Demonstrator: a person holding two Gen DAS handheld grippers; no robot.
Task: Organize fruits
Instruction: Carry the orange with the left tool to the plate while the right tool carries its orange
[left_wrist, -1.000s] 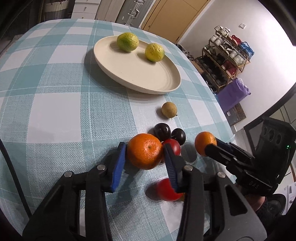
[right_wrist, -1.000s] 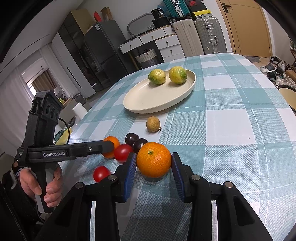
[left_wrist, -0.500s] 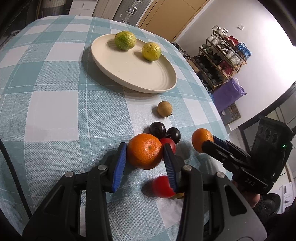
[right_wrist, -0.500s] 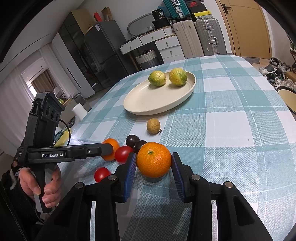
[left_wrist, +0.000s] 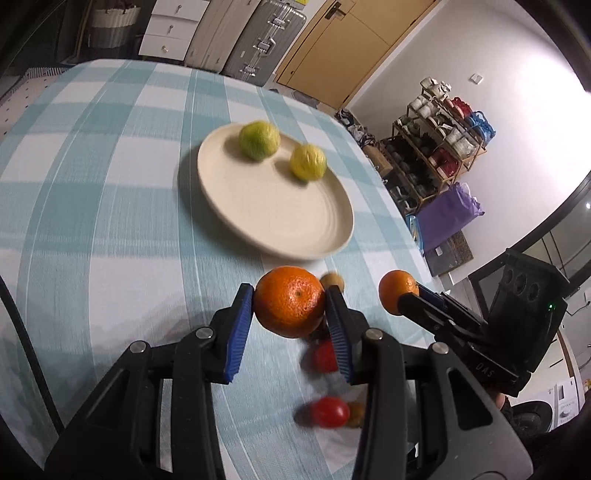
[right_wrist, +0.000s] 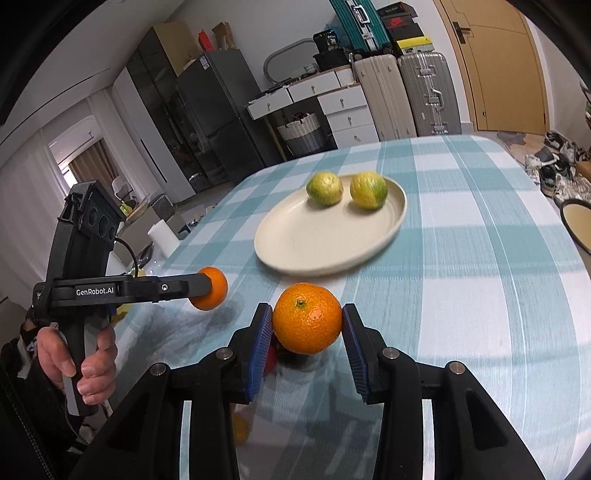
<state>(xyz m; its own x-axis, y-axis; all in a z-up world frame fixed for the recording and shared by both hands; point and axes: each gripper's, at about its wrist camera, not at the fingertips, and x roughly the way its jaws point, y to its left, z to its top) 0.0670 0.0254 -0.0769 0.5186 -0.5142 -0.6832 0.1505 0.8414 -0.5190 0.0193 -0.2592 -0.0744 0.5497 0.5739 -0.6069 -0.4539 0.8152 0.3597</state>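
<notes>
Your left gripper (left_wrist: 290, 308) holds a round orange (left_wrist: 289, 307) with pebbled skin between its ribbed blue pads, lifted above the checked cloth of the table (left_wrist: 92, 221). Further right, your right gripper (right_wrist: 307, 325) clamps a second orange (right_wrist: 307, 318) in the same way. Beyond both, the smooth cream oval plate (left_wrist: 280, 221) carries two dimpled yellow-green citrus fruits (left_wrist: 258, 140), while small glossy red tomatoes (left_wrist: 330, 412) lie near, under the left gripper.

White walls (left_wrist: 517, 122) close in a crowded room. A tan wooden door (right_wrist: 495, 70) stands beside 2 upright suitcases (right_wrist: 406, 92) and a white chest of drawers (right_wrist: 332, 107). A dark fridge (right_wrist: 218, 114) sits further along, daylight comes through a curtained window (right_wrist: 81, 166), and a shelf rack (left_wrist: 439, 136) of crockery lines the wall.
</notes>
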